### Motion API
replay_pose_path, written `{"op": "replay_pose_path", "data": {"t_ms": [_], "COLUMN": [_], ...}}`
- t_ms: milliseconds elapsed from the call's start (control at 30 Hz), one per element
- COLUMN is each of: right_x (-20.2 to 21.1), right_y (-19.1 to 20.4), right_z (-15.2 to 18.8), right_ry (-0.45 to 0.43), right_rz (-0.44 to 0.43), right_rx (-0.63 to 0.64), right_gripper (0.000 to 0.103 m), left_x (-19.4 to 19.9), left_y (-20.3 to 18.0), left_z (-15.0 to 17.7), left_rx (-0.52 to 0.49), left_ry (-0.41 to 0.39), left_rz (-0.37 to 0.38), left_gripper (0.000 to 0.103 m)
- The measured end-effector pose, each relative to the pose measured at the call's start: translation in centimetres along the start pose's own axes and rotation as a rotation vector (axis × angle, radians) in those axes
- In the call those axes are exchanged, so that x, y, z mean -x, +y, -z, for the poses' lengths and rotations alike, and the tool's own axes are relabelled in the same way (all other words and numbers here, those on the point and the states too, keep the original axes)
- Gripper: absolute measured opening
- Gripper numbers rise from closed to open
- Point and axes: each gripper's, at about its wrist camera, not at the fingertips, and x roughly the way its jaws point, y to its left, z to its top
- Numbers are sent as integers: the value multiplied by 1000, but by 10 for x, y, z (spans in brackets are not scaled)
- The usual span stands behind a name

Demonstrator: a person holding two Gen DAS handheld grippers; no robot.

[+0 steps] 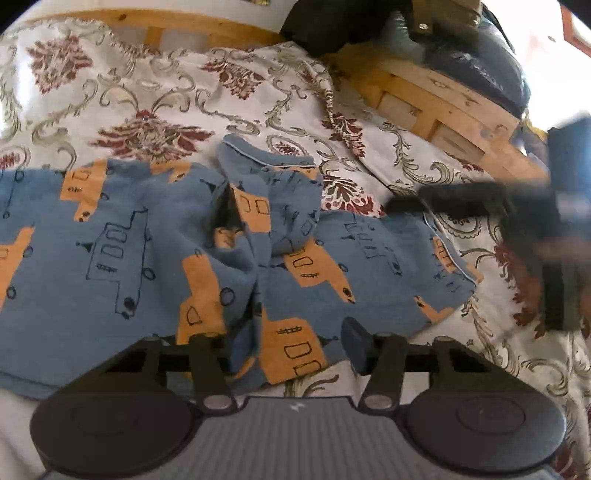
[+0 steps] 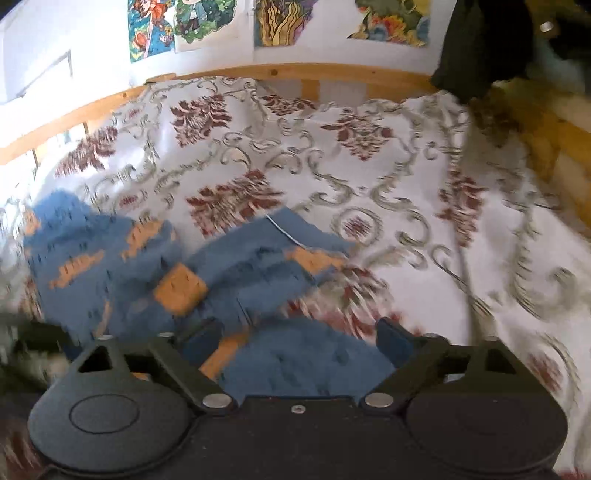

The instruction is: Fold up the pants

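One garment: blue cotton pants with orange truck shapes and dark line drawings, crumpled on the bed.
Pants, look: cloth is soft and rumpled; pale piping runs along the leg hems; one leg end is flipped back over the middle, showing a dark opening beside it.
Pants, place: they lie on a white bedspread with maroon flowers and grey-green scrolls, spread across its near part, with a bare stretch of spread behind them.
Bed: a light pine wooden bed frame edges the far side; colourful cartoon posters hang on the white wall above it.
Left claw: its two dark fingers stand well apart over the near hem; the cloth passes between and under them, but nothing is pinched.
Right claw: fingers spread wide, blue fabric lying in the gap and below; the picture is blurred, and I see no grip on it.
Right claw, from the left view: a dark blurred shape at the far right, beside the leg hem.
Corner: a black bundle sits on the frame's slats.
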Motion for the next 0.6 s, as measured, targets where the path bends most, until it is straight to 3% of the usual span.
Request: {"op": "replay_pose_path", "data": {"t_ms": [133,233,433,600], "right_x": [-36,-62,-111,-123], "right_y": [10,27,52,52], "right_z": [-40,-66,-103,-104], "right_ry": [62,122,246,256], "right_rz": [-89,-109,-57,-21], "right_rx": [-43,-39,-22,-15], "right_gripper": [65,61,60,61], "left_x": [-1,-4,-2,3], "left_y": [1,8,8,0], "left_z": [1,1,2,5], "left_rx": [-17,8,-2,-48], "left_ry": [1,7,2,-24], "left_rz": [-11,-20,-24,-26], "left_gripper": [26,15,15,15]}}
